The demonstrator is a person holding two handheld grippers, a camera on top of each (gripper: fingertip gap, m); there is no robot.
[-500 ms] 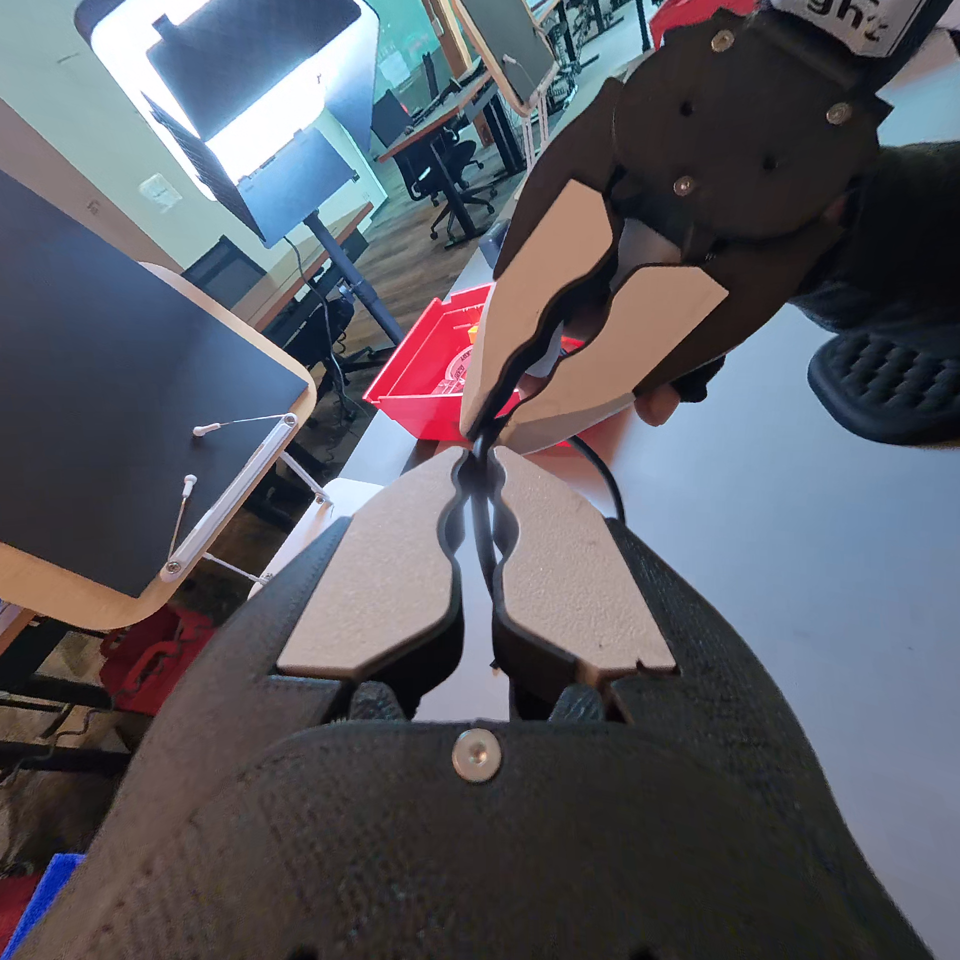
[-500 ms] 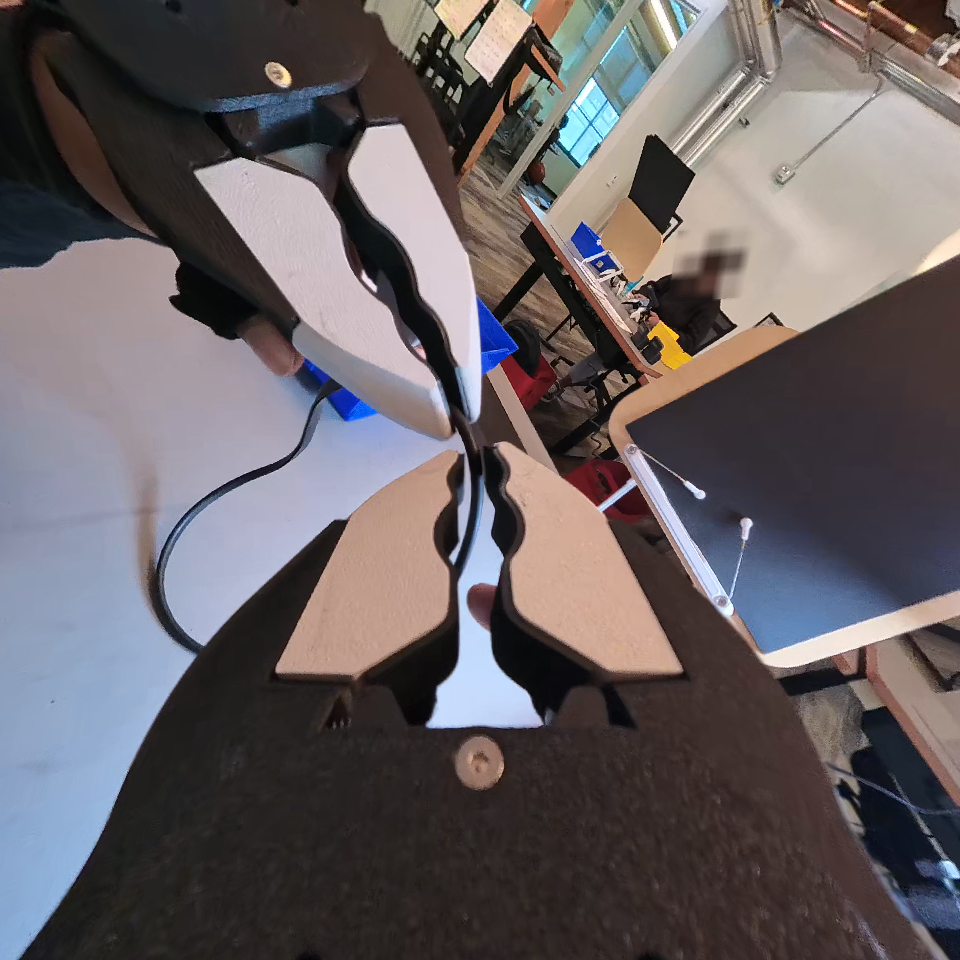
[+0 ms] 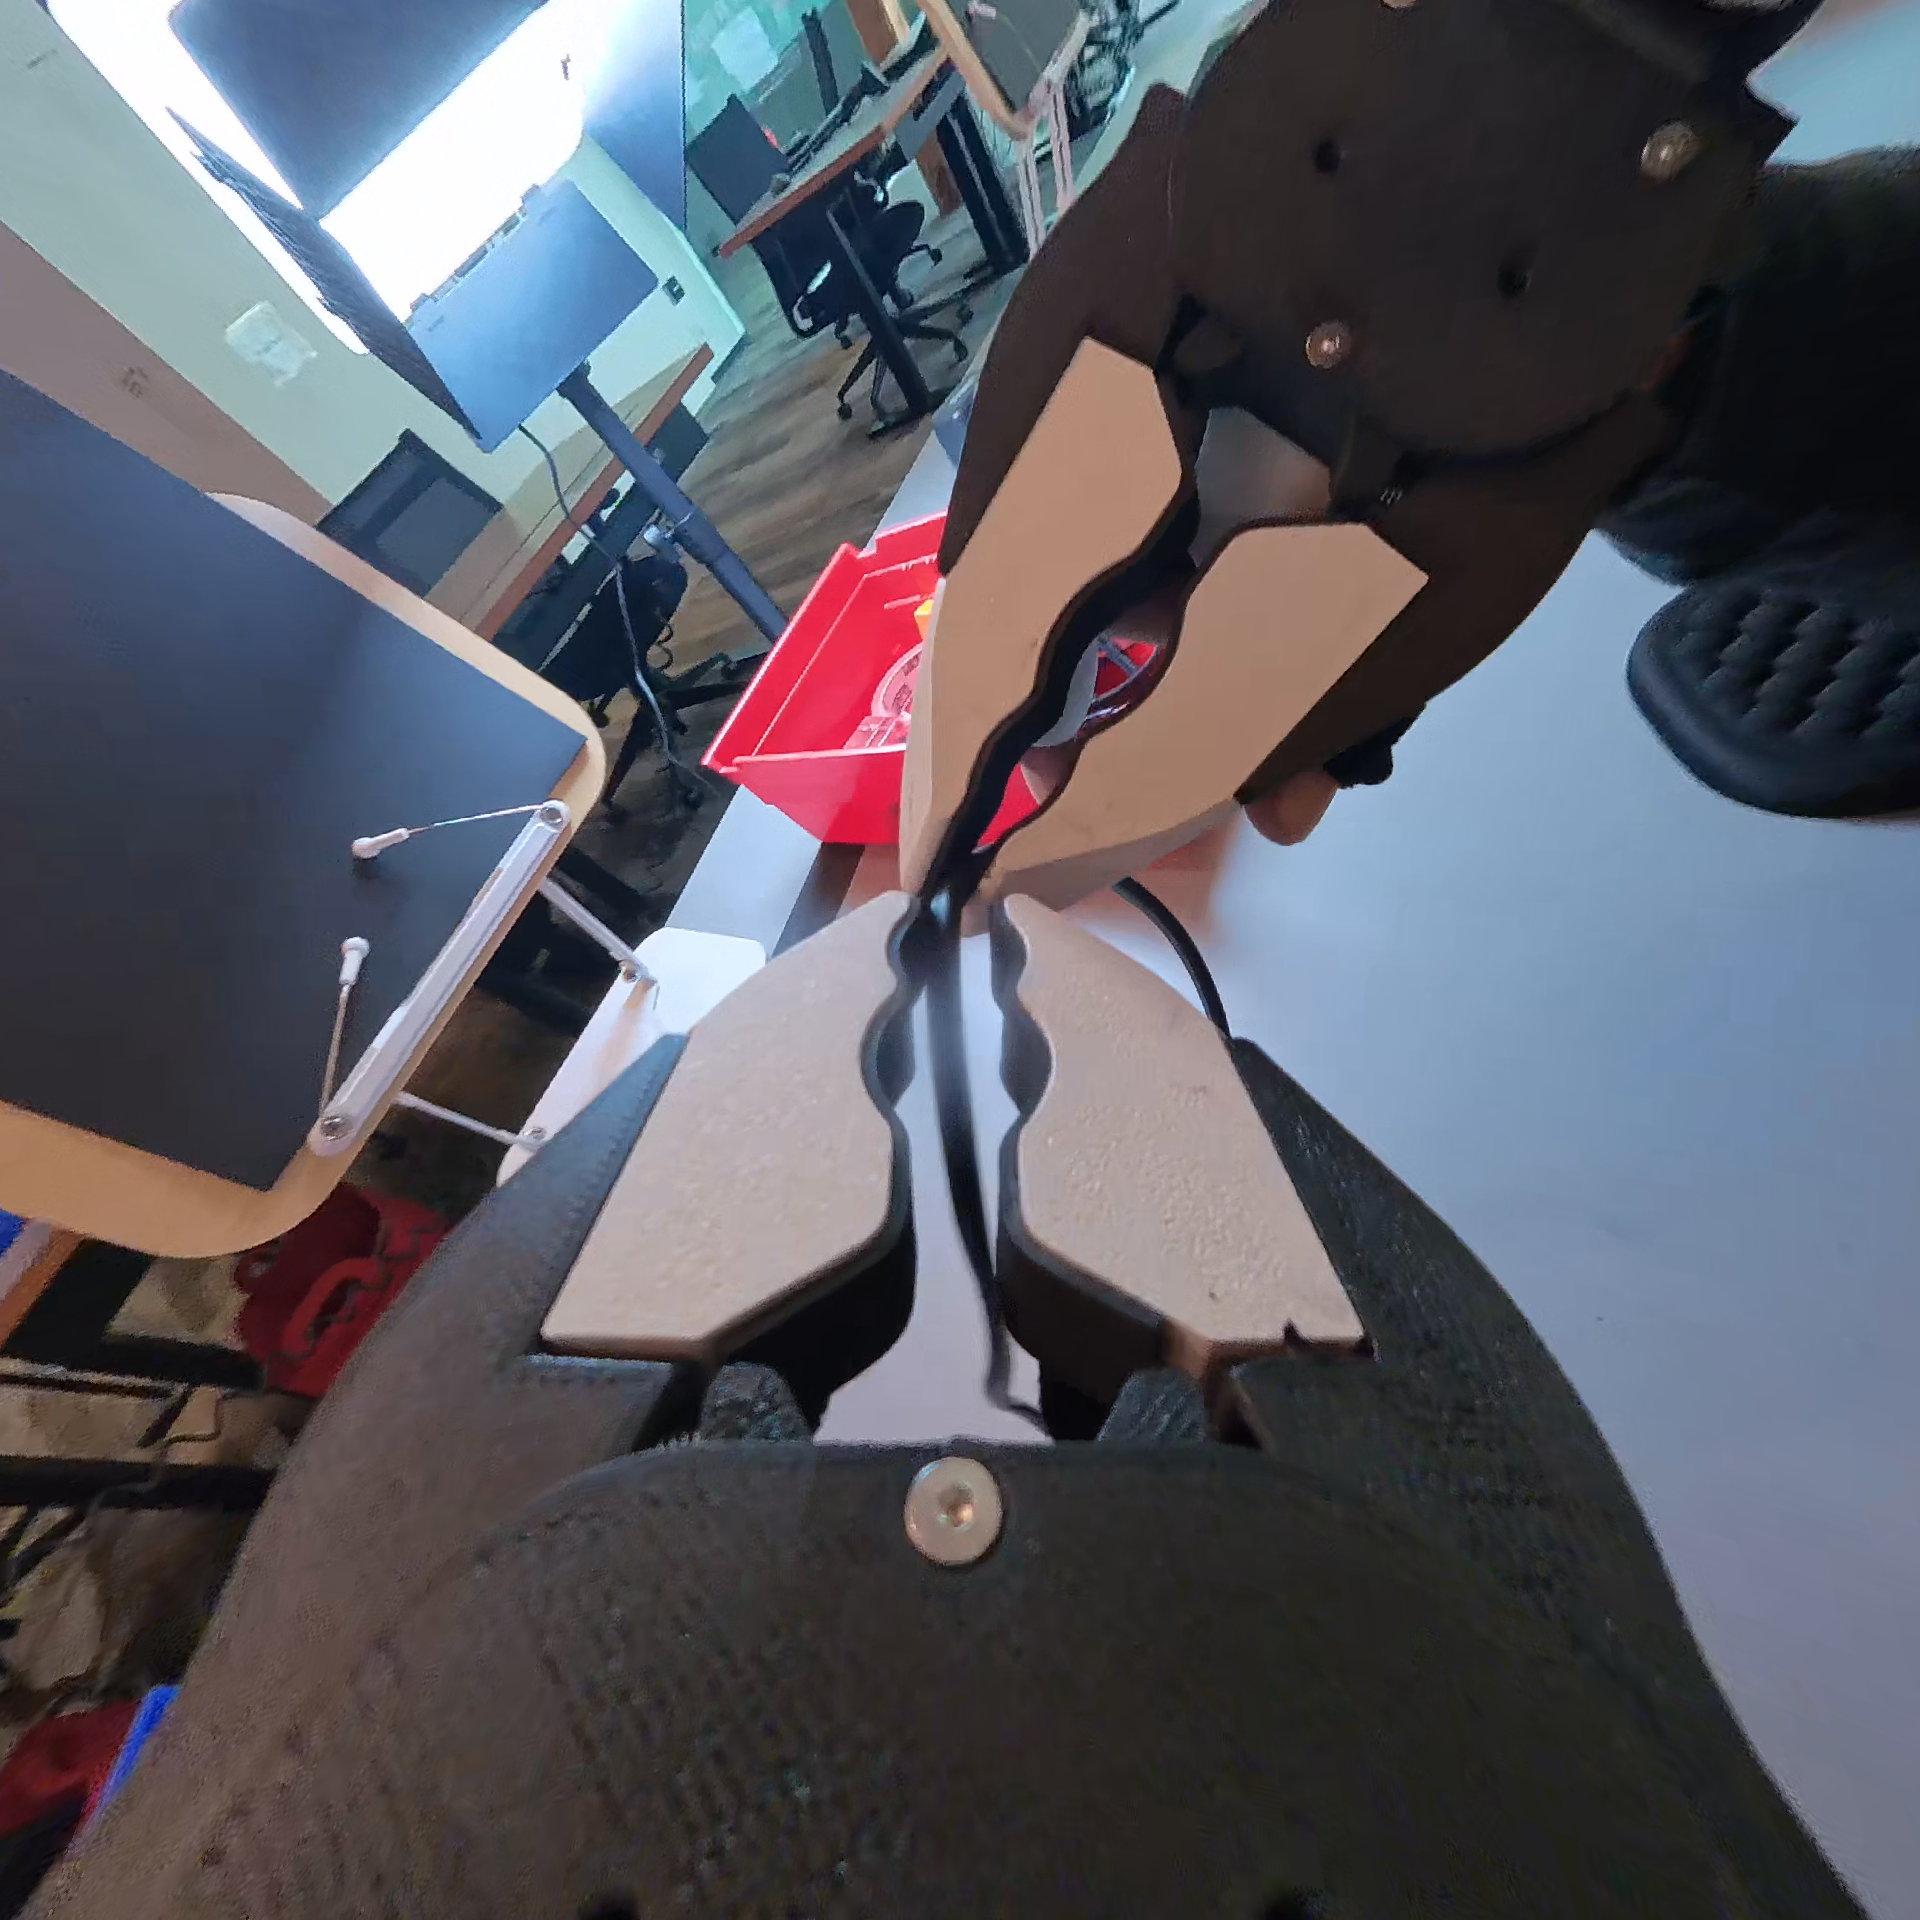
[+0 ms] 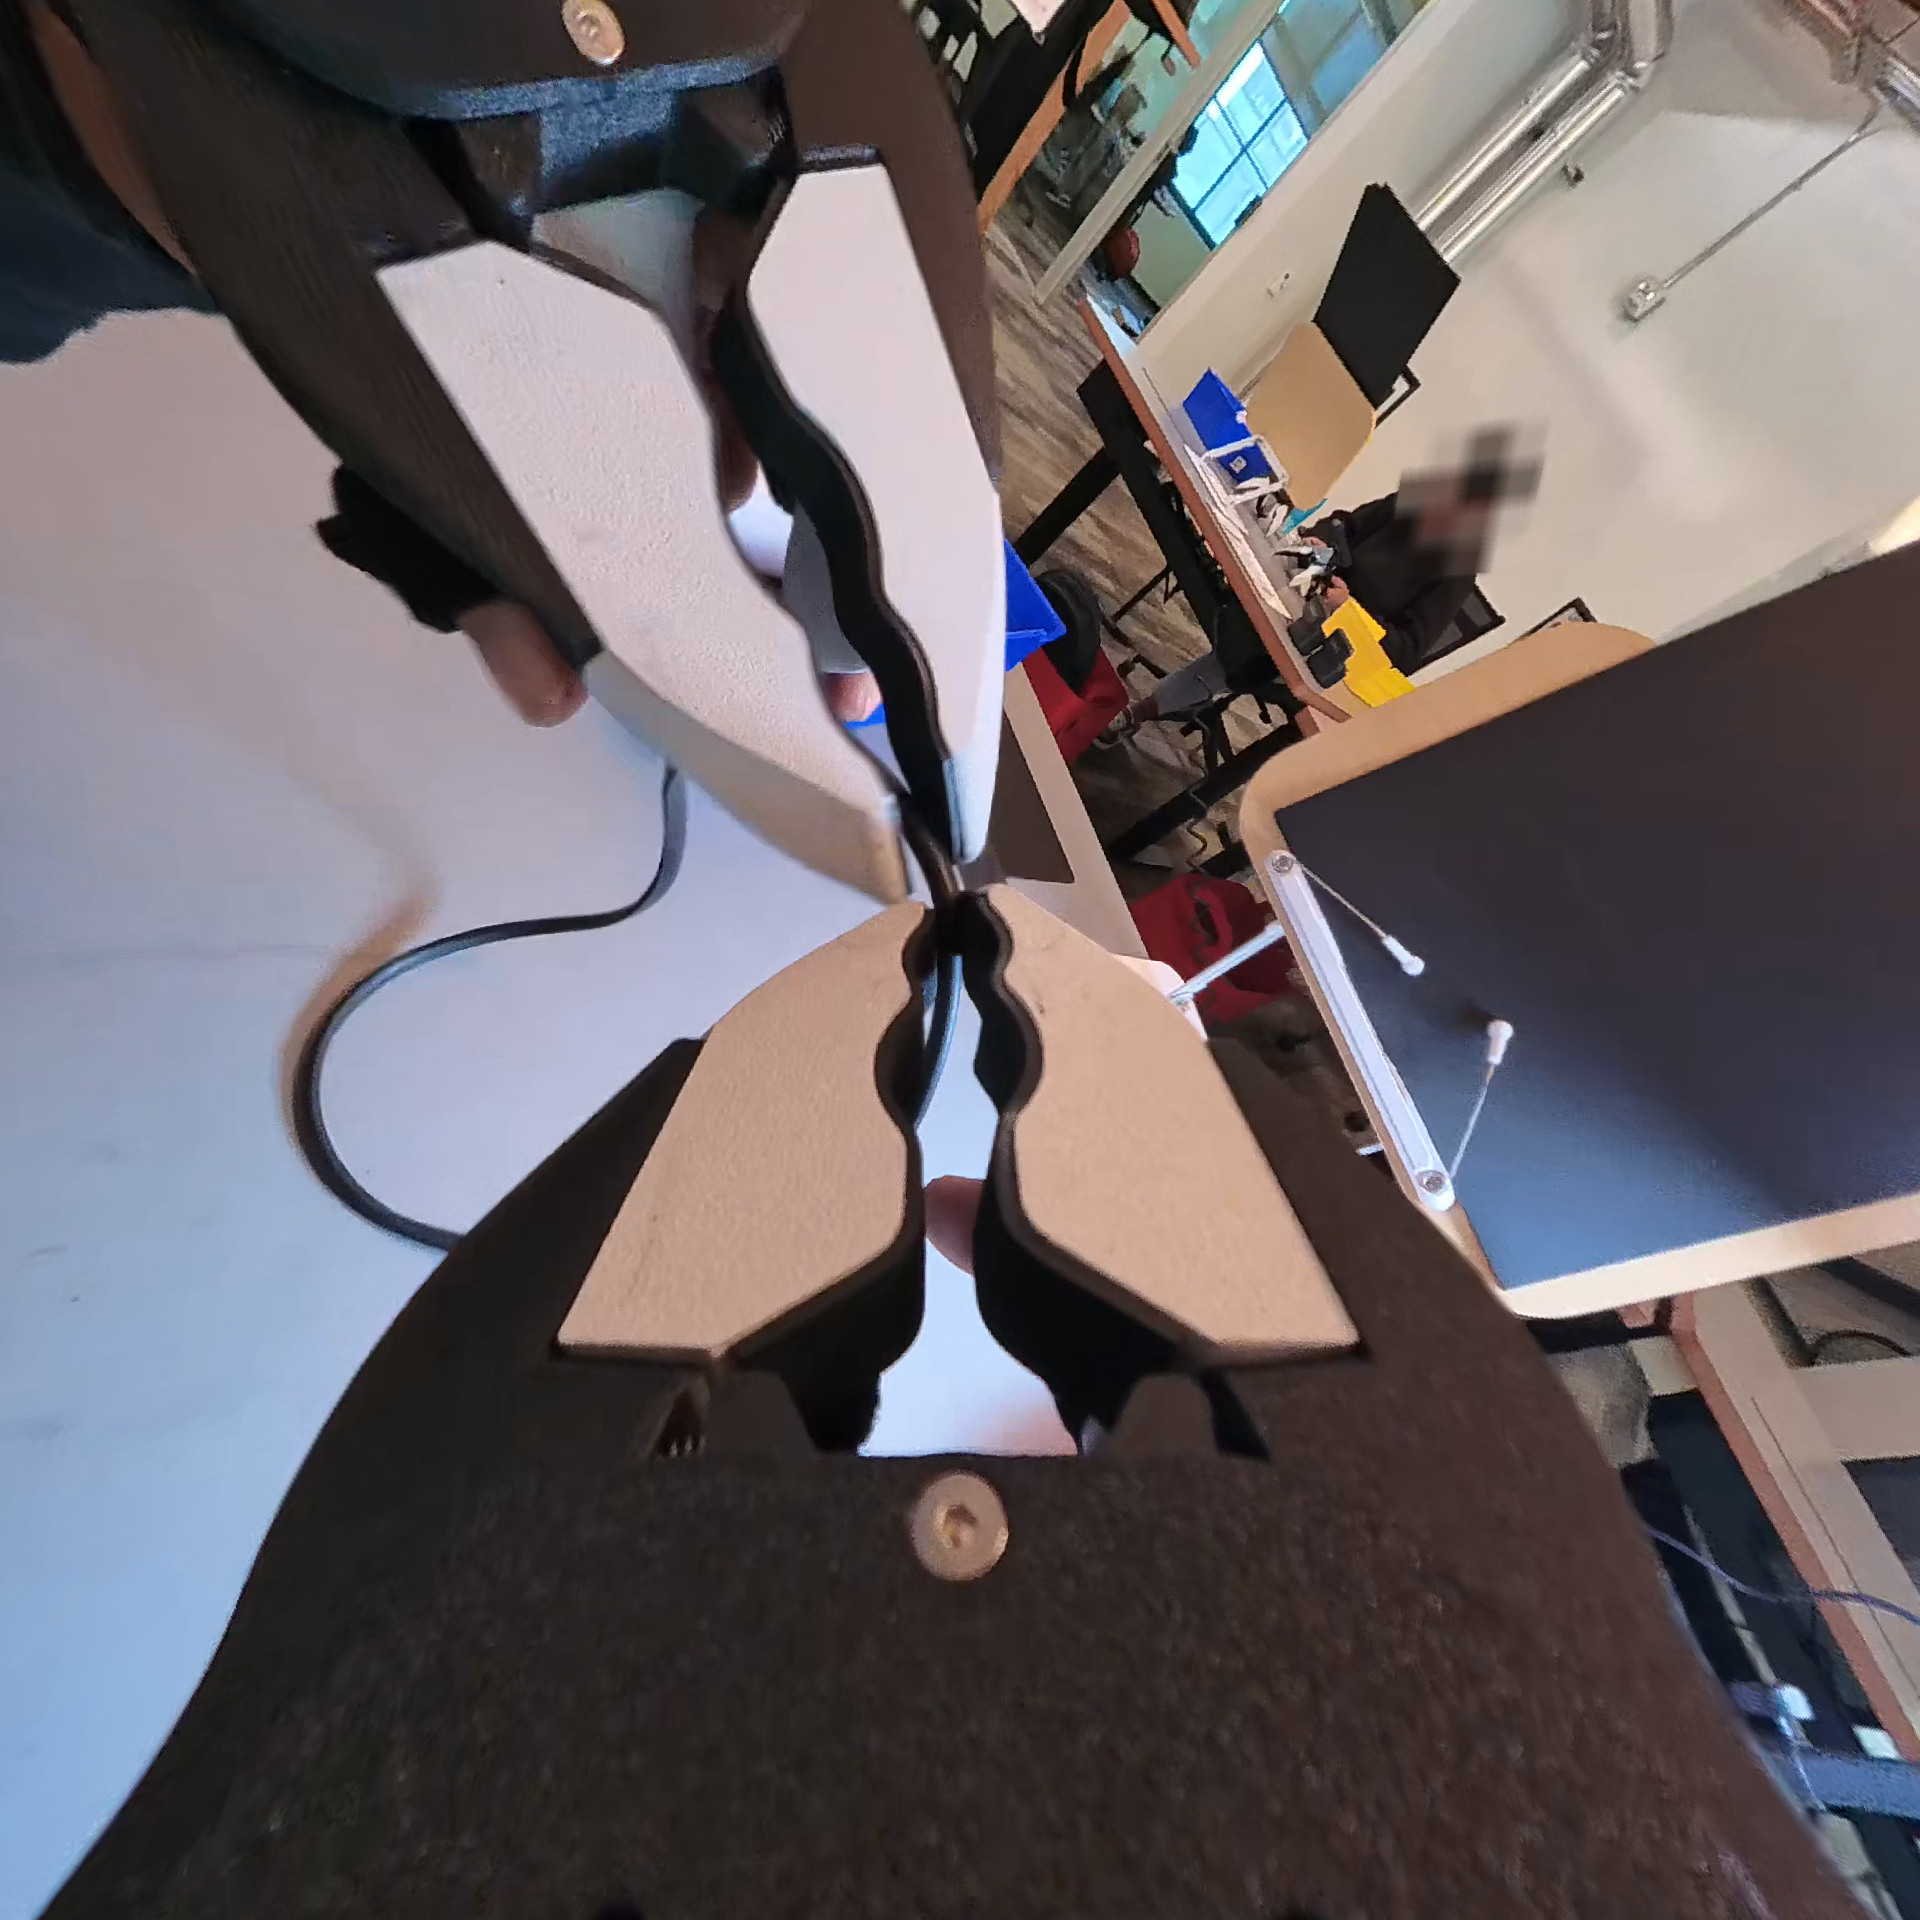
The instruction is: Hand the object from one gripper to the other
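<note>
A thin black cable (image 3: 951, 1091) runs between the two grippers, which meet tip to tip above the grey table (image 3: 1558, 1039). My left gripper (image 3: 951, 914) is slightly open, and the cable passes loosely through the gap between its fingers. My right gripper (image 3: 951, 873) comes in from above and is shut on the cable at its tips. In the right wrist view, the right gripper (image 4: 951, 914) pinches the cable. The left gripper (image 4: 930, 826) stands just above it with its tips parted. The rest of the cable (image 4: 312, 1091) loops down onto the table.
A red bin (image 3: 821, 717) stands on the table behind the grippers. A blue bin (image 4: 1029, 613) sits near the table edge. A black-topped side table (image 4: 1610, 987) stands beyond that edge. A black mesh chair part (image 3: 1787, 686) is at the right. A person (image 4: 1392, 592) sits at a far desk.
My left gripper's fingers have parted from the cable. My right gripper's tips have closed onto it. Both grippers have stayed tip to tip.
</note>
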